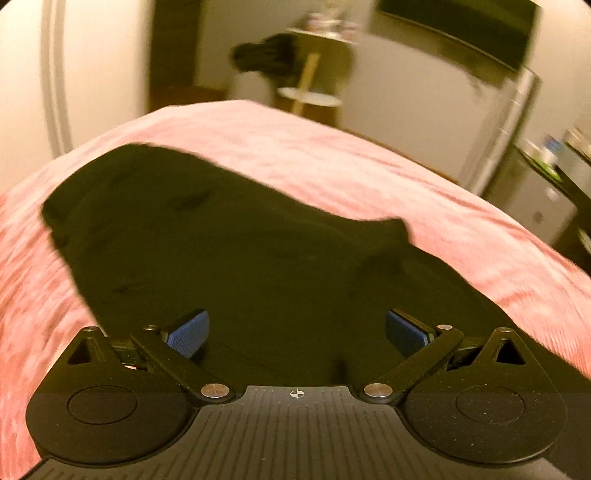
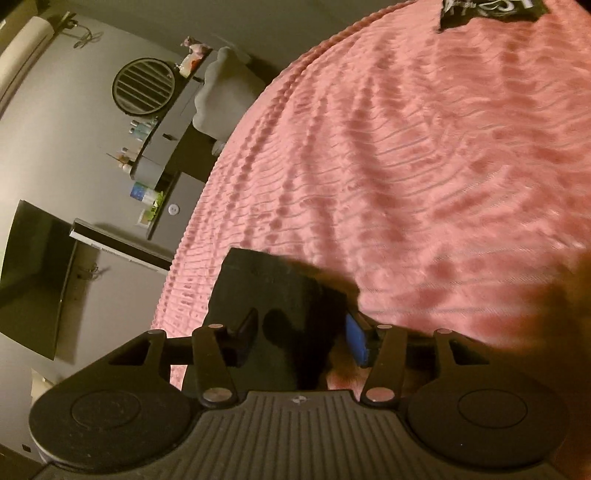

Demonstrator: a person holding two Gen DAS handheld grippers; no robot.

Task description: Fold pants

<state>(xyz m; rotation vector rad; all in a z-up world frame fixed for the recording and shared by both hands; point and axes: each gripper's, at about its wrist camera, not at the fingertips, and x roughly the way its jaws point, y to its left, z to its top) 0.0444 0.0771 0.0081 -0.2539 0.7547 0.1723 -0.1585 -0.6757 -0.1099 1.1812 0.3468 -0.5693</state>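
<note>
Black pants (image 1: pixel 229 243) lie spread on a pink ribbed bedspread (image 1: pixel 332 155). In the left wrist view my left gripper (image 1: pixel 297 332) is open just above the near part of the pants, blue pads wide apart, holding nothing. In the right wrist view my right gripper (image 2: pixel 301 338) is open with a black corner of the pants (image 2: pixel 273 288) between its fingers. The pads stand apart from the cloth, and the blue right pad (image 2: pixel 356 341) is clear of it. The pink bedspread (image 2: pixel 424 166) fills the space beyond.
Another black garment with white print (image 2: pixel 487 11) lies at the far edge of the bed. A round side table (image 1: pixel 321 62) with dark clothing stands beyond the bed. A grey dresser (image 2: pixel 173 147), round vent and a dark TV (image 2: pixel 33 280) are off the bed's left side.
</note>
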